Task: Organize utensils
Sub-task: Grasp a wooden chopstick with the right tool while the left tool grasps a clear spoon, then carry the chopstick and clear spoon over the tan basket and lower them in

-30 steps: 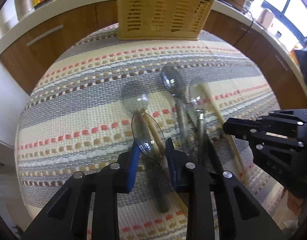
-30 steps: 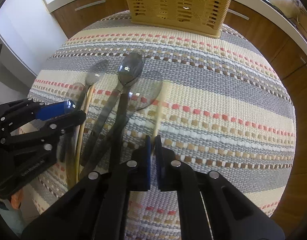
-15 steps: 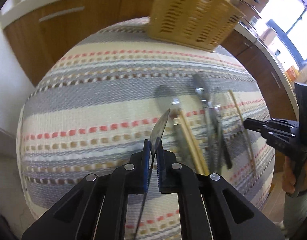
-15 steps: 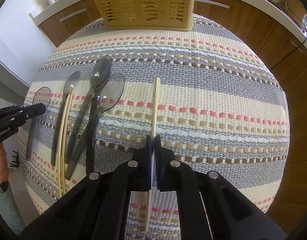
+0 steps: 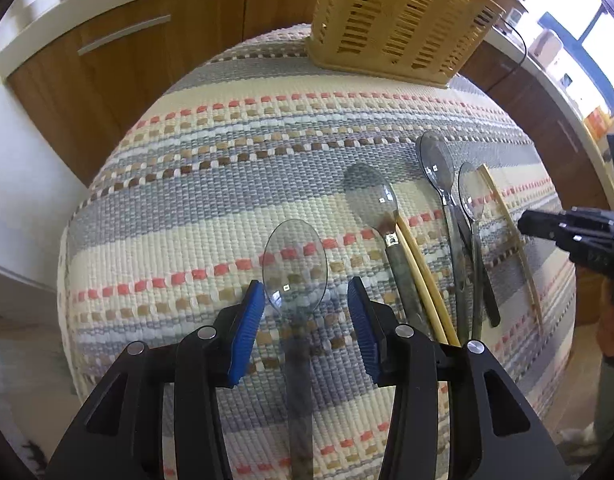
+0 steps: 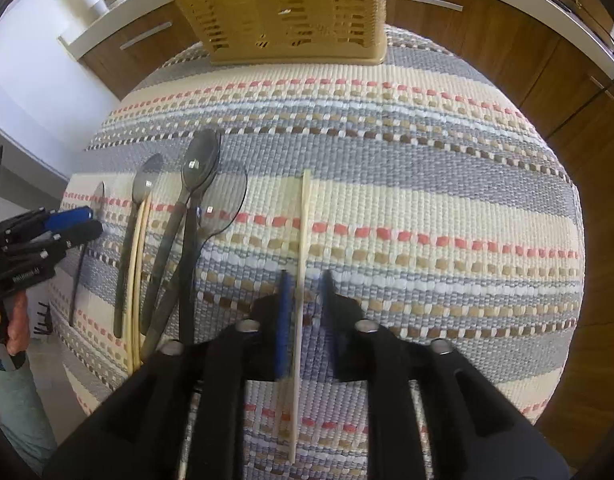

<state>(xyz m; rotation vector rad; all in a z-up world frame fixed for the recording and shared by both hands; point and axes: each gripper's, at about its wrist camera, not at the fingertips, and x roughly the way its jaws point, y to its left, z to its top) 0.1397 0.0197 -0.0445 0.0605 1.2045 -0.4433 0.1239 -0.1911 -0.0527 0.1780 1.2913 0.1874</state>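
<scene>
Woven striped cloth (image 5: 211, 200) covers the surface, with a slotted yellow plastic basket (image 5: 395, 20) at its far edge. Left gripper (image 5: 305, 304) jaws stand apart around a clear plastic spoon (image 5: 295, 272); right gripper (image 6: 305, 300) jaws stand apart around a pale chopstick (image 6: 304, 240).

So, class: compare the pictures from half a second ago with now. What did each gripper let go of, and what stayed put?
The left gripper has opened, releasing the clear spoon flat on the mat, left of the others. The right gripper has opened too, letting go of the single chopstick, which lies between its fingers. The other spoons, chopstick pair and basket stayed put.
</scene>
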